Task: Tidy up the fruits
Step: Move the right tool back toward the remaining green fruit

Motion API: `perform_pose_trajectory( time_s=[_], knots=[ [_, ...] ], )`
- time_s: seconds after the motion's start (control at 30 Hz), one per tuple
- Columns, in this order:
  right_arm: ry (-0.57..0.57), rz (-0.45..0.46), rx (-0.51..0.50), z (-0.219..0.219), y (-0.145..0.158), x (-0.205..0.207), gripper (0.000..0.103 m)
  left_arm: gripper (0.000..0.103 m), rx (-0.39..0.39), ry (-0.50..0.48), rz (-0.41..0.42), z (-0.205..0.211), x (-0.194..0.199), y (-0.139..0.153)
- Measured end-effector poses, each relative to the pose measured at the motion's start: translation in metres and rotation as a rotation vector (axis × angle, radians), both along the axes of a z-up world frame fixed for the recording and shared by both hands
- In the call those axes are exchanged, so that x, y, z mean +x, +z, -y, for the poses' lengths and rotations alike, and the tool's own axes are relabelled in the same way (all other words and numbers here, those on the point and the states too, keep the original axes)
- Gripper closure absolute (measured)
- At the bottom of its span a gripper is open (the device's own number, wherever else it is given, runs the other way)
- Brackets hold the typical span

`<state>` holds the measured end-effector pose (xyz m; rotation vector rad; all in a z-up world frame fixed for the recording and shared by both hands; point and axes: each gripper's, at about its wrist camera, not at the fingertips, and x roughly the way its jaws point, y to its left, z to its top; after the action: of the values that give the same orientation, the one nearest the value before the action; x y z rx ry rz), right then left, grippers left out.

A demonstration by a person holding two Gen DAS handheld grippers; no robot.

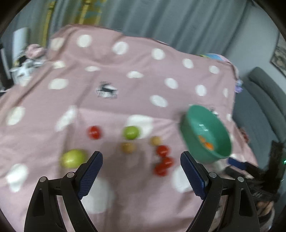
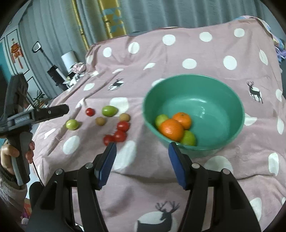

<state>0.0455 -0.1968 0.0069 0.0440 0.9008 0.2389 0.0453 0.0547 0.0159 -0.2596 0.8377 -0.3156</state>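
A green bowl sits on the pink dotted blanket and holds two oranges and two green fruits. The bowl also shows in the left wrist view. Loose on the blanket lie two green fruits, two brownish round fruits and several red tomatoes. My left gripper is open and empty above the loose fruits. My right gripper is open and empty, between the tomatoes and the bowl's near rim. The left gripper's tool appears at the left in the right wrist view.
The pink blanket with white dots and deer prints covers the whole surface. Grey curtains hang behind. A dark grey sofa stands at the right in the left wrist view. Clutter and a white cylinder stand at the far left.
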Motion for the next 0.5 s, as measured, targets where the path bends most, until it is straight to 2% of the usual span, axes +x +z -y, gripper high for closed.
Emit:
perform_pose_trajectory(
  time_s=[0.13, 0.2, 0.5],
  knots=[
    [0.046, -0.007, 0.012, -0.018, 0.001, -0.004, 0.042, 0.015, 0.104, 0.037, -0.004, -0.027, -0.021, -0.012],
    [0.069, -0.017, 0.017, -0.025, -0.002, -0.006, 0.042, 0.015, 0.126, 0.046, -0.011, -0.037, -0.032, -0.019],
    [0.141, -0.071, 0.009, -0.063, -0.016, 0.002, 0.042, 0.015, 0.063, 0.081, -0.002, -0.061, -0.041, -0.029]
  ],
)
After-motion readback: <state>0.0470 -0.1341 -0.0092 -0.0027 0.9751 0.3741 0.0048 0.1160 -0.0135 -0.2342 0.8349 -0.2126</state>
